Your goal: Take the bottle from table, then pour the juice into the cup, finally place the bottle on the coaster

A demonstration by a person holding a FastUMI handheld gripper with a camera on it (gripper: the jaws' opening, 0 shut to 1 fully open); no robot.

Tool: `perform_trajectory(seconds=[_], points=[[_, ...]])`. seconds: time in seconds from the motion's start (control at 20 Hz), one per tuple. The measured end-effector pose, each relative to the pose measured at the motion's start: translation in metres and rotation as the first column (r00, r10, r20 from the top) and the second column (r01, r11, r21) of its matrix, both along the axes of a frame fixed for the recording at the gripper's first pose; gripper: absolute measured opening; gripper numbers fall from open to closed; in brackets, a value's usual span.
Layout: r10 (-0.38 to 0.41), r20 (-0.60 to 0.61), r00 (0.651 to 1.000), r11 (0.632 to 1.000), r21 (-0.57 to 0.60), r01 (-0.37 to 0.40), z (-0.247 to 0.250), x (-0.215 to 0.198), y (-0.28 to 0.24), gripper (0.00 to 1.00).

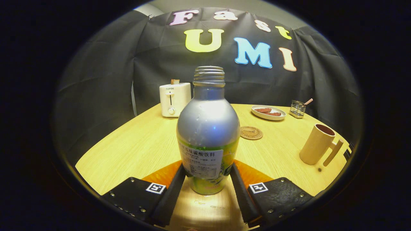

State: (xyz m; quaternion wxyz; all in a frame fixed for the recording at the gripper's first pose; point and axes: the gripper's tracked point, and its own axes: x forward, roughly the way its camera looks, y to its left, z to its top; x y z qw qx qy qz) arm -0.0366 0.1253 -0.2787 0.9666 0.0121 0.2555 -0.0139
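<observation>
Right now the tool [208,179] is clamped on the bottle [208,134], one finger pressing each side of its lower body at the label. The bottle stands upright between the fingers, its cap off and the threaded neck open at the top; whether its base rests on the wooden bench [135,147] or sits just above it, I cannot tell. Beyond the bottle, at about one o'clock from it, a round coaster [251,132] lies flat on the bench. At three o'clock, well apart, stands the cup [318,145], a tan mug with its handle turned away from the bottle. At eleven o'clock sits a white toaster [174,99], and far off at one o'clock a plate [268,113] with food, a small glass holder [297,109] beside it.
</observation>
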Motion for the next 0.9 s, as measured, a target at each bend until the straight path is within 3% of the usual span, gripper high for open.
perform_trajectory(seconds=[0.6, 0.9], points=[[0.012, -0.074, 0.997, 0.974, 0.226, 0.005, 0.033, 0.021, -0.008, 0.74], [-0.085, -0.039, 0.996, 0.934, 0.346, 0.094, 0.068, 0.028, -0.042, 0.74]])
